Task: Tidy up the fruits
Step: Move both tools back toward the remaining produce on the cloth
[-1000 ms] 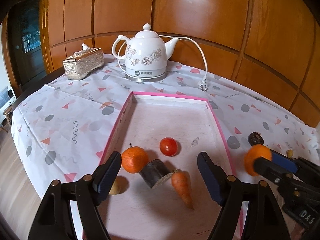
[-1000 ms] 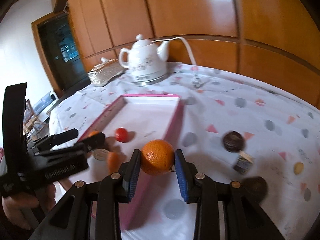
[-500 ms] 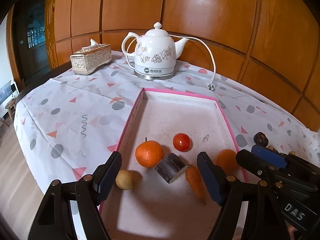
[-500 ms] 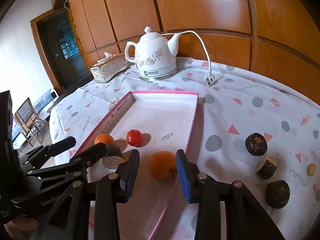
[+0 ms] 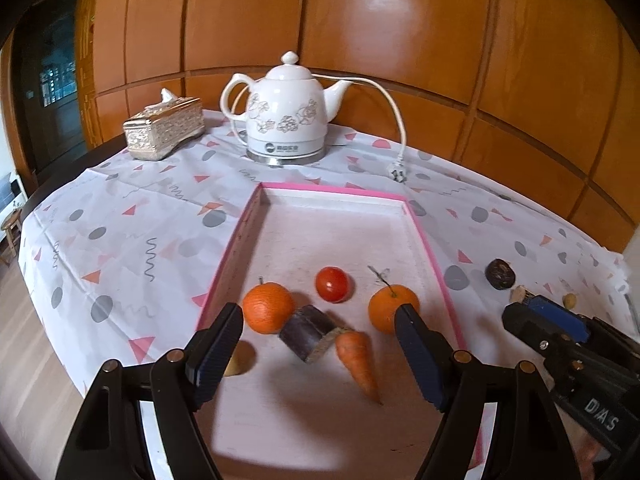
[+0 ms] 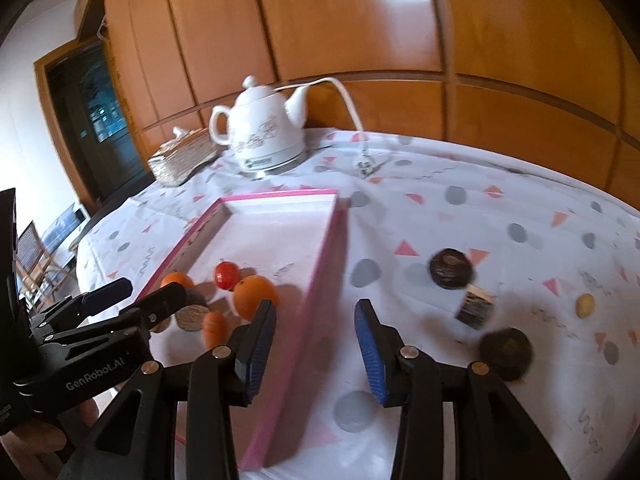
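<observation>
A pink-rimmed tray holds two oranges, a red tomato, a dark cane piece, a carrot and a small yellow fruit. My left gripper is open and empty above the tray's near end. My right gripper is open and empty over the tray's right rim. On the cloth to its right lie two dark round fruits, a cane piece and a small yellow fruit.
A white electric kettle with cord and plug stands behind the tray. A silver tissue box is at the back left. The round table's edge drops off at the left. Wood panelling stands behind.
My right gripper carried an orange over the tray, opened and left it there, then drew back to the right. My left gripper stayed open over the tray.
</observation>
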